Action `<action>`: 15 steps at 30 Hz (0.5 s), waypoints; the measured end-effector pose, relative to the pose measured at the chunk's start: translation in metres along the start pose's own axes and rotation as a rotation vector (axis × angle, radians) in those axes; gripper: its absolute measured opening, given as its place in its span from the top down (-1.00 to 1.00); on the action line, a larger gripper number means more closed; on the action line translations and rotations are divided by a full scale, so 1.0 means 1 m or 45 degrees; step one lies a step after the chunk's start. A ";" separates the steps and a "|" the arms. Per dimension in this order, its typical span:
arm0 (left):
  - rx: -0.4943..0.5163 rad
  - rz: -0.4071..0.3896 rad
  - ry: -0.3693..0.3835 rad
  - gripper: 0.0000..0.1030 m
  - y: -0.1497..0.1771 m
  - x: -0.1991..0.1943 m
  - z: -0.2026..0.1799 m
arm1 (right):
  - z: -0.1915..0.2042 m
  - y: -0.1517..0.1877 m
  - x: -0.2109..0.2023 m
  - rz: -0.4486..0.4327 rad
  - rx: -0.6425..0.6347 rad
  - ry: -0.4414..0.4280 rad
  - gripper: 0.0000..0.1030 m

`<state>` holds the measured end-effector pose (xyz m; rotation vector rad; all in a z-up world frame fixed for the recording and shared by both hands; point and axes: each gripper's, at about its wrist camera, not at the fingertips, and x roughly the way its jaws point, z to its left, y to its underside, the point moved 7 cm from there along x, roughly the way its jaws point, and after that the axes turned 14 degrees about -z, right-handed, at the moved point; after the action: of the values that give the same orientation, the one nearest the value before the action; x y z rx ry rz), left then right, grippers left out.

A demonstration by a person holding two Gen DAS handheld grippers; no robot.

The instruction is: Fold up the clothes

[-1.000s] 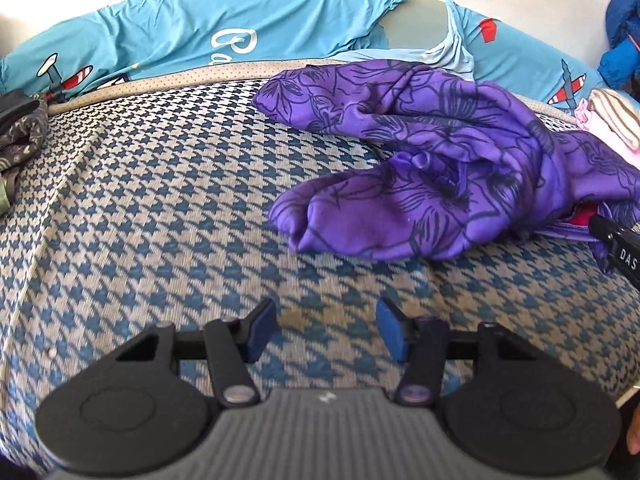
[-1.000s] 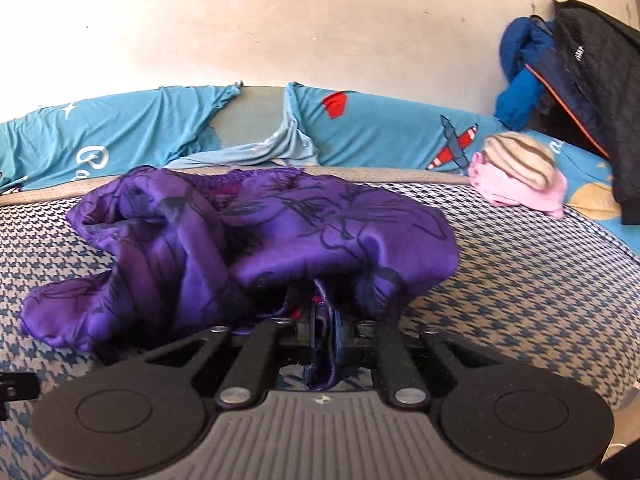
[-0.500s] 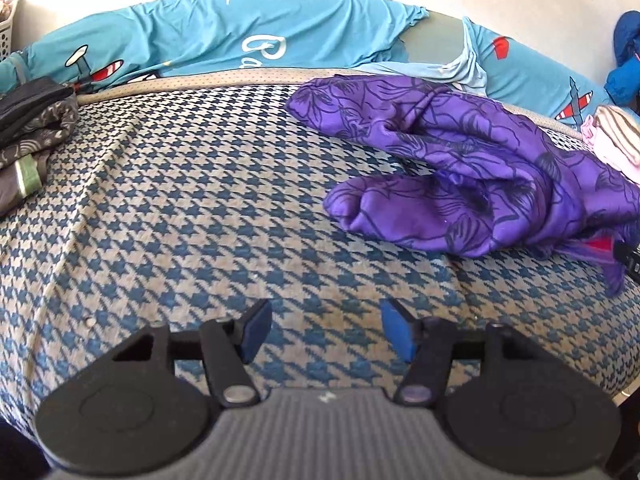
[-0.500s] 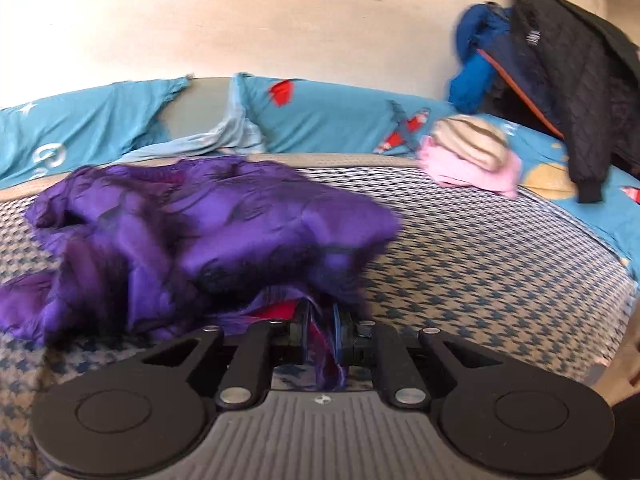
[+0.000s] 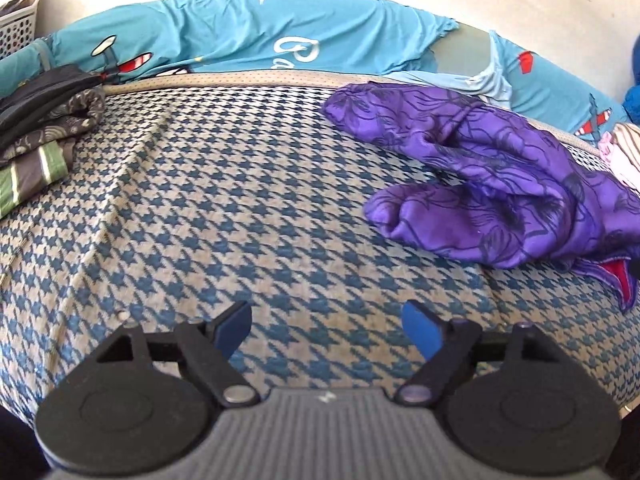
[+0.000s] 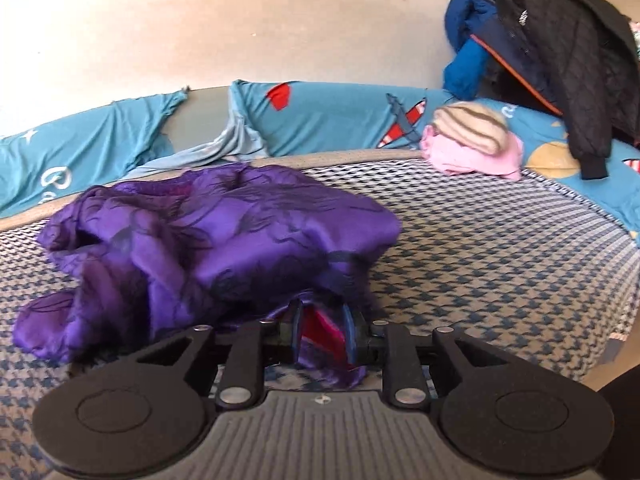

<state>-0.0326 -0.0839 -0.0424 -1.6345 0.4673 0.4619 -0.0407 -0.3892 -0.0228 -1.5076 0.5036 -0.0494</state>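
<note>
1. Nearest in the left wrist view, the left gripper is seen with its blue pads held well apart and nothing between them; it is poised over bare houndstooth cover near the front edge of the bed.

2. In the right wrist view, the right gripper is seen near the front edge of the bed, its jaws partly closed around a fold of the purple garment where a red and pink lining shows; whether the cloth is firmly pinched cannot be told, since a gap between the pads is visible.

3. Just beyond, the purple garment is seen lying crumpled in a heap on the cover, toward the right side of the bed in the left view. No flat panel or clean crease is visible, so folding of this piece is judged barely begun: it has yet to be spread, and a second edge has yet to be taken by the free gripper.

4. At the far left edge, a dark patterned stack is seen, seemingly folded; it may count as finished work.

5. At the far right edge, a pink and striped bundle is seen; whether it is folded or waiting cannot be told.

6. Farthest back, a blue printed sheet is seen along the wall, with jackets hung in the right corner.
</note>
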 end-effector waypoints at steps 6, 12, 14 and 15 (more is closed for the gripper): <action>-0.058 0.030 -0.046 -0.60 0.007 0.005 0.020 | 0.006 0.002 -0.002 0.017 0.065 -0.074 0.58; -0.070 0.025 -0.084 -0.77 0.012 0.008 0.031 | 0.008 0.000 -0.006 0.009 0.155 -0.151 0.42; -0.065 0.024 -0.086 -0.79 0.012 0.010 0.031 | 0.011 -0.002 -0.006 0.004 0.164 -0.183 0.39; -0.063 0.024 -0.087 -0.81 0.013 0.011 0.032 | 0.013 -0.003 -0.006 -0.002 0.158 -0.196 0.39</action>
<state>-0.0317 -0.0543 -0.0622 -1.6574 0.4232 0.5455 -0.0411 -0.3748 -0.0184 -1.3784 0.3689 0.0337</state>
